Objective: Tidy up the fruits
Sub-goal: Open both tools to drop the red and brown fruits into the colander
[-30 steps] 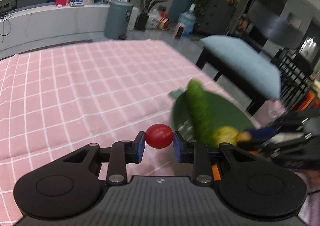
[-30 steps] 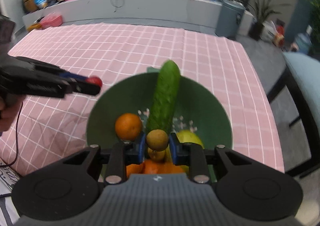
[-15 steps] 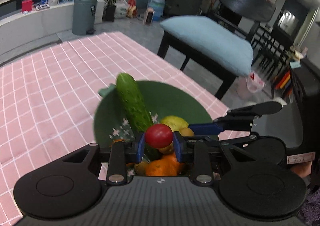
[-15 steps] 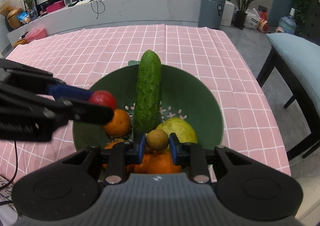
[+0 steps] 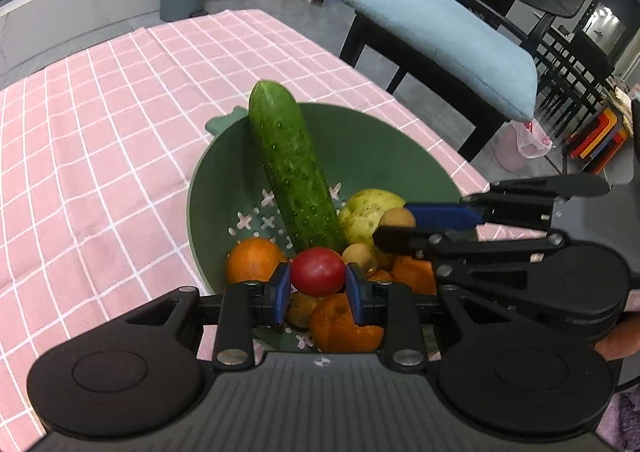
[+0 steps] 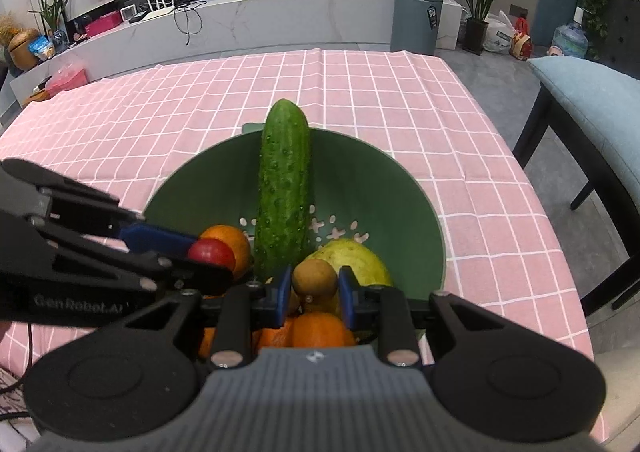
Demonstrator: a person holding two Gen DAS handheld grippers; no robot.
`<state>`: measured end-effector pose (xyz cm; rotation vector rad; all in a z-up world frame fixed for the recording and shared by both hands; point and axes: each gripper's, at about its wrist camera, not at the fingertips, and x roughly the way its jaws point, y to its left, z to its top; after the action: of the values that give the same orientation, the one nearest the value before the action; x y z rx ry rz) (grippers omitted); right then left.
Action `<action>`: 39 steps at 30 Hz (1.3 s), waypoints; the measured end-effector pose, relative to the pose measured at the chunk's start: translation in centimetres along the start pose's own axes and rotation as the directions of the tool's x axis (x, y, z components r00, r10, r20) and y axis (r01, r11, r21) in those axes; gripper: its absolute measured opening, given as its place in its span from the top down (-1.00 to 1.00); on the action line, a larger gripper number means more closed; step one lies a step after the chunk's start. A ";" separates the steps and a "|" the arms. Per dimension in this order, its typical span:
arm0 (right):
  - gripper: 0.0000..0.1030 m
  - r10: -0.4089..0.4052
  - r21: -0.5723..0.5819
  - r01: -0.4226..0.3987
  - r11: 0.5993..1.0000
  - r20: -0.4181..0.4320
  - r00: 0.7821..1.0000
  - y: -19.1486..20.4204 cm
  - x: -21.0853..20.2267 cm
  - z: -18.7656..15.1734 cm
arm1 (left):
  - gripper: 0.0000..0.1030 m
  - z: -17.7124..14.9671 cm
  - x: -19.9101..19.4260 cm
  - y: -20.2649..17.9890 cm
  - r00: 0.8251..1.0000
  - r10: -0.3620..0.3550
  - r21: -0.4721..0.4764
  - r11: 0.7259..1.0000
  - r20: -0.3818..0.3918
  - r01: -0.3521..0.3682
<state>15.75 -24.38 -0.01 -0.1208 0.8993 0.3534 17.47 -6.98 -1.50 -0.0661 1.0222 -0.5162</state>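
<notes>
A green colander bowl [image 5: 384, 148] [image 6: 376, 188] on the pink checked tablecloth holds a cucumber [image 5: 292, 168] [image 6: 283, 188], a yellow-green guava [image 5: 366, 210] [image 6: 356, 260], oranges [image 5: 252, 260] [image 6: 228, 244] and small brown fruits. My left gripper [image 5: 318, 286] is shut on a red tomato [image 5: 318, 271] [image 6: 211, 254] just above the bowl's near side. My right gripper [image 6: 314, 292] is shut on a small brown fruit [image 6: 314, 279] [image 5: 397, 218] above the bowl, close beside the left one.
The pink tablecloth [image 6: 360, 92] spreads beyond the bowl. A bench with a blue cushion [image 5: 444, 48] [image 6: 592, 92] stands past the table's right edge. A grey bin [image 6: 416, 18] and a white counter lie far behind.
My left gripper carried the tomato rightward from over the cloth to over the bowl. My right gripper kept the brown fruit and shifted slightly over the bowl.
</notes>
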 end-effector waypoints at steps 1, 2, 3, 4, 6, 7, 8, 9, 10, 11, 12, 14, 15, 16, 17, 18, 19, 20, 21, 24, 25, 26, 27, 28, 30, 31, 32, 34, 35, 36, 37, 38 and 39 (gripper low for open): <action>0.58 0.004 0.004 -0.004 1.000 0.003 1.000 -0.1 0.1 0.1 | 0.36 0.0 0.2 -0.2 1.000 0.001 0.005 1.000 -0.001 -0.001; 0.58 0.007 0.005 -0.007 1.000 0.004 1.000 -0.1 0.2 0.3 | 0.36 0.0 0.3 -0.2 1.000 0.000 0.008 1.000 -0.003 0.000; 0.58 0.008 0.004 -0.008 1.000 0.005 1.000 -0.1 0.3 0.4 | 0.37 0.1 0.4 -0.3 1.000 -0.001 0.012 1.000 -0.007 0.001; 0.58 0.007 -0.001 -0.007 1.000 0.007 1.000 -0.1 0.4 0.5 | 0.37 0.1 0.4 -0.5 1.000 0.005 0.020 1.000 -0.008 -0.005; 0.58 0.006 -0.008 -0.006 1.000 0.009 1.000 -0.1 0.4 0.5 | 0.37 0.0 0.4 -0.6 1.000 0.015 0.041 0.999 -0.005 -0.015; 0.58 0.007 -0.014 -0.007 1.000 0.010 1.000 -0.1 0.4 0.5 | 0.37 0.0 0.4 -0.6 1.000 0.008 0.044 0.999 -0.006 -0.008; 0.58 0.008 -0.019 -0.008 1.000 0.012 1.000 -0.1 0.4 0.5 | 0.37 0.0 0.4 -0.6 1.000 0.003 0.049 0.999 -0.007 -0.003; 0.58 0.011 -0.020 -0.011 1.000 0.013 1.000 -0.2 0.4 0.5 | 0.36 0.0 0.3 -0.6 1.000 0.002 0.055 0.999 -0.007 -0.002; 0.58 0.014 -0.015 -0.014 1.000 0.013 1.000 -0.3 0.4 0.5 | 0.36 -0.1 0.3 -0.7 1.000 0.003 0.060 0.998 -0.006 -0.003; 0.58 0.018 -0.009 -0.018 1.000 0.013 1.000 -0.3 0.4 0.5 | 0.36 -0.1 0.3 -0.7 1.000 0.003 0.065 0.998 -0.005 -0.003; 0.58 0.021 -0.002 -0.021 1.000 0.013 1.000 -0.4 0.4 0.6 | 0.34 -0.2 0.3 -0.8 1.000 0.004 0.070 0.998 -0.004 -0.004; 0.58 0.022 0.012 -0.022 1.000 0.012 1.000 -0.6 0.3 0.6 | 0.21 -0.2 0.3 -0.9 1.000 0.012 0.071 0.997 -0.001 -0.012; 0.58 0.021 0.015 -0.022 1.000 0.012 1.000 -0.6 0.3 0.6 | 0.12 -0.2 0.3 -0.9 1.000 0.009 0.070 0.998 0.002 -0.009; 0.58 0.021 0.018 -0.022 1.000 0.010 1.000 -0.7 0.3 0.6 | 0.06 -0.3 0.1 -0.9 1.000 0.003 0.069 0.998 0.006 -0.004; 0.58 0.023 0.021 -0.023 1.000 0.010 1.000 -0.7 0.2 0.5 | 0.03 -0.3 0.0 -0.9 1.000 0.002 0.069 0.998 0.010 -0.002; 0.58 0.025 0.024 -0.026 0.999 0.011 1.000 -0.8 0.0 0.5 | -0.04 -0.4 -0.1 -1.0 1.000 0.003 0.069 0.998 0.014 -0.004; 0.58 0.025 0.025 -0.026 0.999 0.013 1.000 -0.8 -0.2 0.4 | -0.08 -0.4 -0.3 -1.0 1.000 0.006 0.067 0.998 0.019 -0.007; 0.58 0.024 0.026 -0.025 0.999 0.015 1.000 -0.9 -0.3 0.4 | -0.08 -0.4 -0.6 -1.0 1.000 0.007 0.062 0.998 0.027 -0.009; 0.58 0.023 0.027 -0.023 0.999 0.017 1.000 -0.9 -0.5 0.3 | -0.08 -0.5 -0.9 -0.9 0.999 0.006 0.056 0.998 0.035 -0.008; 0.58 0.031 0.037 -0.032 0.999 0.022 0.999 -1.0 -0.9 0.2 | -0.11 -0.5 -2.4 -0.7 0.997 0.001 0.037 0.999 0.076 -0.004; 0.58 0.040 0.042 -0.041 0.998 0.025 0.999 -1.0 -1.1 0.1 | -0.13 -0.6 -3.0 -0.6 0.996 0.007 0.029 1.000 0.090 -0.009; 0.58 0.049 0.042 -0.050 0.998 0.028 0.998 -0.9 -1.2 0.0 | -0.13 -0.6 -3.6 -0.4 0.994 0.018 0.020 1.000 0.104 -0.020; 0.58 0.058 0.041 -0.059 0.997 0.029 0.998 -0.7 -1.3 0.0 | -0.15 -0.6 -3.9 -0.3 0.993 0.030 0.010 0.999 0.113 -0.031; 0.58 0.067 0.040 -0.068 0.997 0.029 0.997 -0.5 -1.4 -0.1 | -0.15 -0.6 -4.4 0.0 0.992 0.046 -0.004 0.999 0.116 -0.046; 0.58 0.088 0.036 -0.089 0.995 0.025 0.996 0.1 -1.3 -0.2 | -0.15 -0.6 -5.0 0.5 0.989 0.081 -0.029 0.997 0.122 -0.078; 0.58 0.098 0.033 -0.099 0.995 0.023 0.995 0.5 -1.3 -0.2 | -0.15 -0.6 -5.3 0.7 0.987 0.100 -0.041 0.995 0.124 -0.095; 0.58 0.103 0.028 -0.104 0.994 0.021 0.994 0.9 -1.1 -0.3 | -0.15 -0.6 -5.5 0.8 0.985 0.115 -0.048 0.993 0.126 -0.109; 0.58 0.103 0.028 -0.104 0.994 0.008 0.995 1.6 -0.7 -0.4 | -0.15 -0.8 -5.8 1.1 0.982 0.143 -0.057 0.989 0.126 -0.137; 0.58 0.104 0.030 -0.104 0.994 0.001 0.995 1.8 -0.5 -0.4 | -0.15 -0.9 -5.9 1.2 0.980 0.154 -0.062 0.987 0.124 -0.148; 0.58 0.104 0.031 -0.104 0.994 -0.007 0.995 2.0 -0.3 -0.5 | -0.15 -1.1 -5.9 1.4 0.979 0.163 -0.068 0.985 0.120 -0.156; 0.58 0.100 0.027 -0.100 0.995 -0.012 0.995 2.2 -0.1 -0.5 | -0.15 -1.3 -5.9 1.5 0.979 0.170 -0.074 0.984 0.116 -0.162; 0.58 0.090 0.018 -0.090 0.996 -0.017 0.996 2.4 0.0 -0.6 | -0.15 -1.5 -5.9 1.6 0.978 0.174 -0.081 0.983 0.113 -0.165; 0.57 0.079 0.005 -0.079 0.997 -0.022 0.997 2.7 0.2 -0.7 | -0.15 -1.6 -5.9 1.7 0.978 0.175 -0.087 0.982 0.111 -0.166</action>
<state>14.39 -21.97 -0.46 -0.0853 0.9280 0.4239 14.35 -2.60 1.86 -0.0763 0.9226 -0.3121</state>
